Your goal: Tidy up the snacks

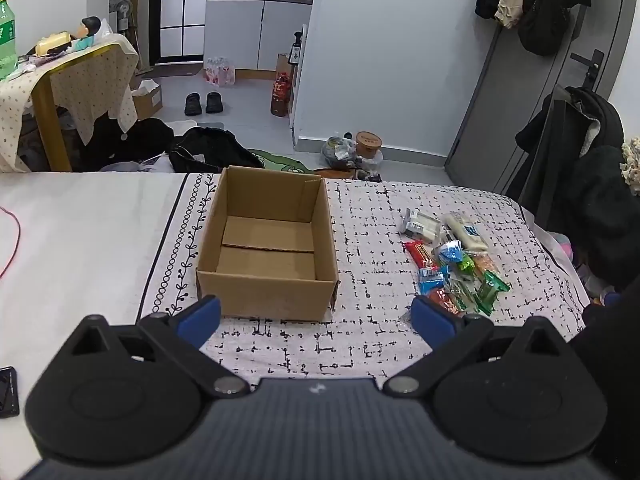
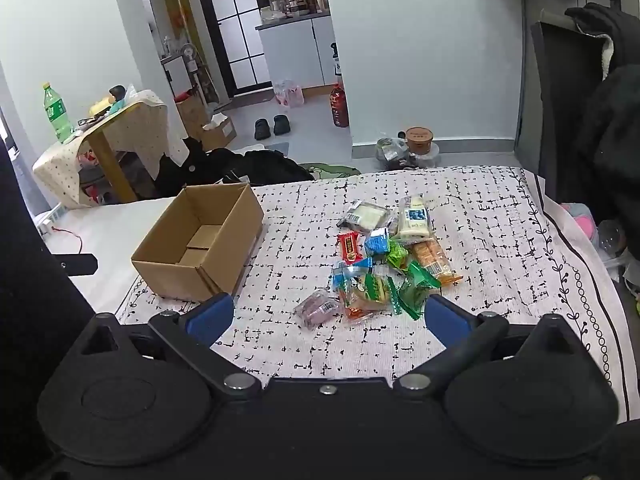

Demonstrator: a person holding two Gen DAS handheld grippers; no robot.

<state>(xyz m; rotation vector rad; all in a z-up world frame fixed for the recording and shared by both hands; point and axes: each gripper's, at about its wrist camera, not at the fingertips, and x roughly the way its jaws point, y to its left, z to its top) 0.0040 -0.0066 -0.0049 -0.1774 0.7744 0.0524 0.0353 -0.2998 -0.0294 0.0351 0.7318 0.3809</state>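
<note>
Over on the side table at the far left stands a green plastic bottle [image 2: 57, 114] with a yellow cap; its label carries white lettering too small to read.

On the bed, a plain brown cardboard box [image 1: 267, 252] sits open-topped, its corrugated walls upright and its bottom flaps meeting in a seam across the floor. Nothing lies inside it. No print shows on it. Its long axis runs away from the left gripper [image 1: 316, 316], whose blue-padded fingers are spread wide with nothing between them, hovering just short of the box's near wall.

The bedspread [image 2: 500, 240] is pale woven cloth with broken black grid marks and a vine-and-ring border.

Right of the box, well apart from it, lies the snack pile [image 2: 384, 256]: crinkly plastic wrappers, mostly small oblong packets. At the back is a white pack [image 2: 414, 220] with a blue picture panel, lying lengthwise away from us. A red bar [image 2: 350, 246] with gold characters, unreadable, also lies lengthwise away from us. An orange pack [image 2: 434, 262] slants toward the near right. Green wrappers [image 2: 416, 286] sit nearest, and a purplish packet [image 2: 316, 309] with a barcode lies at the pile's near left edge.

The right gripper [image 2: 326, 316] hangs just before the pile, fingers spread, holding nothing.
</note>
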